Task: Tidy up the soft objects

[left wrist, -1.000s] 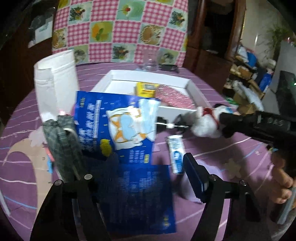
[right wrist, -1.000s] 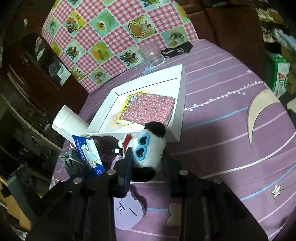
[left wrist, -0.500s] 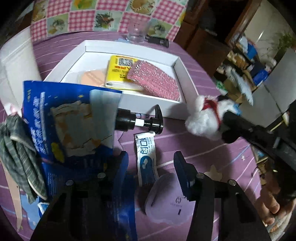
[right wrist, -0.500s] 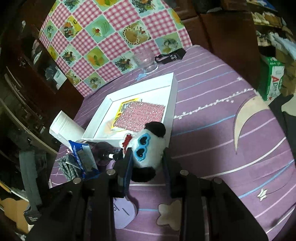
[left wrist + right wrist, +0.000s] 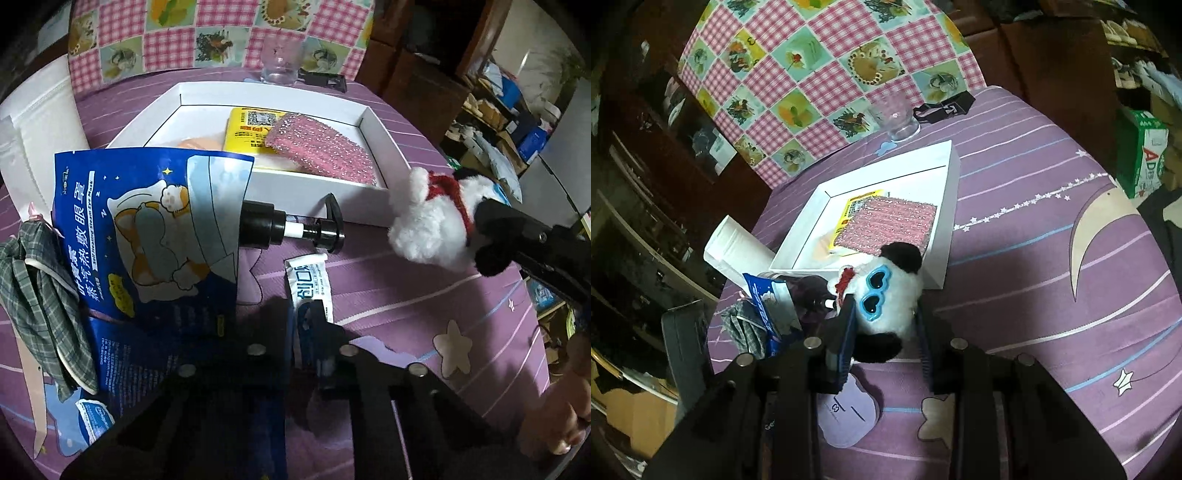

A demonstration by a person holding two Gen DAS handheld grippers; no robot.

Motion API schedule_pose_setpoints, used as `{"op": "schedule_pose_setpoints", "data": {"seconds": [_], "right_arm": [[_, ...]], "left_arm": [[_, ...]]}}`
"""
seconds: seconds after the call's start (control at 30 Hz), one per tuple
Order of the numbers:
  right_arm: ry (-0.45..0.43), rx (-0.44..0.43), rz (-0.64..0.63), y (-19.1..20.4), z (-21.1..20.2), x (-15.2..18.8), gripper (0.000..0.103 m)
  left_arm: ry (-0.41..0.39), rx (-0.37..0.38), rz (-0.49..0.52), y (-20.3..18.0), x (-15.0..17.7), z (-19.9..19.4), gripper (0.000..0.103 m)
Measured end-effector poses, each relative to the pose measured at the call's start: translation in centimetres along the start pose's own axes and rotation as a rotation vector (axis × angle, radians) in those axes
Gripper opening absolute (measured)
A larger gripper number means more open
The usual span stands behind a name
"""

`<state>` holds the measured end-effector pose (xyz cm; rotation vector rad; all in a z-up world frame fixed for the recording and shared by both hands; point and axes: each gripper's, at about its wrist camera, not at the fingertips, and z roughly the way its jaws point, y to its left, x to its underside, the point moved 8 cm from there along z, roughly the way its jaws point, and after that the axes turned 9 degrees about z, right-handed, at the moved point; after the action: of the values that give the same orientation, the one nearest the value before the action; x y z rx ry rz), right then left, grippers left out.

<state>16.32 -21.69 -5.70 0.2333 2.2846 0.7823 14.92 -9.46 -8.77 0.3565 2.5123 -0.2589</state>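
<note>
My left gripper (image 5: 303, 325) is shut on the lower end of a small white-and-blue sachet (image 5: 308, 280) that lies on the purple tablecloth. My right gripper (image 5: 886, 328) is shut on a panda plush (image 5: 890, 291) with blue heart glasses, held just in front of the white tray (image 5: 945, 236). In the left wrist view the plush (image 5: 424, 229) hangs at the right, beside the tray's near corner (image 5: 376, 125). Inside the tray lie a pink sparkly cloth (image 5: 321, 147) and a yellow packet (image 5: 247, 129).
A blue eye-mask bag (image 5: 147, 229) leans over a black pump bottle (image 5: 291, 232) at the left. A plaid cloth (image 5: 40, 295) and a white pouch (image 5: 40, 122) sit further left. A glass (image 5: 280, 66) stands behind the tray. A lilac pad (image 5: 849, 413) lies under the right gripper.
My left gripper swung right from the blue bag, came down over the sachet, and its jaws closed on it. The right gripper kept still with the panda.
</note>
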Motion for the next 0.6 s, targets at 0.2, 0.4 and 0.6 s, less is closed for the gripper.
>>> {"op": "schedule_pose_setpoints", "data": {"seconds": [0.2,0.4,0.6], "right_arm": [[0.001,0.023,0.005,-0.2,0.2,0.1,0.032],[-0.004,0.030,0.001,-0.4,0.4,-0.1,0.032],[-0.005,0.026,-0.002,-0.4,0.4,-0.2,0.032]], "left_arm": [[-0.045,0.061,-0.066,0.8,0.1,-0.9,0.001],[-0.164,0.108,-0.069,0.7,-0.8,-3.4,0.001],[-0.120,0.117,-0.053,0.3,-0.7,-2.4,0.007]]}}
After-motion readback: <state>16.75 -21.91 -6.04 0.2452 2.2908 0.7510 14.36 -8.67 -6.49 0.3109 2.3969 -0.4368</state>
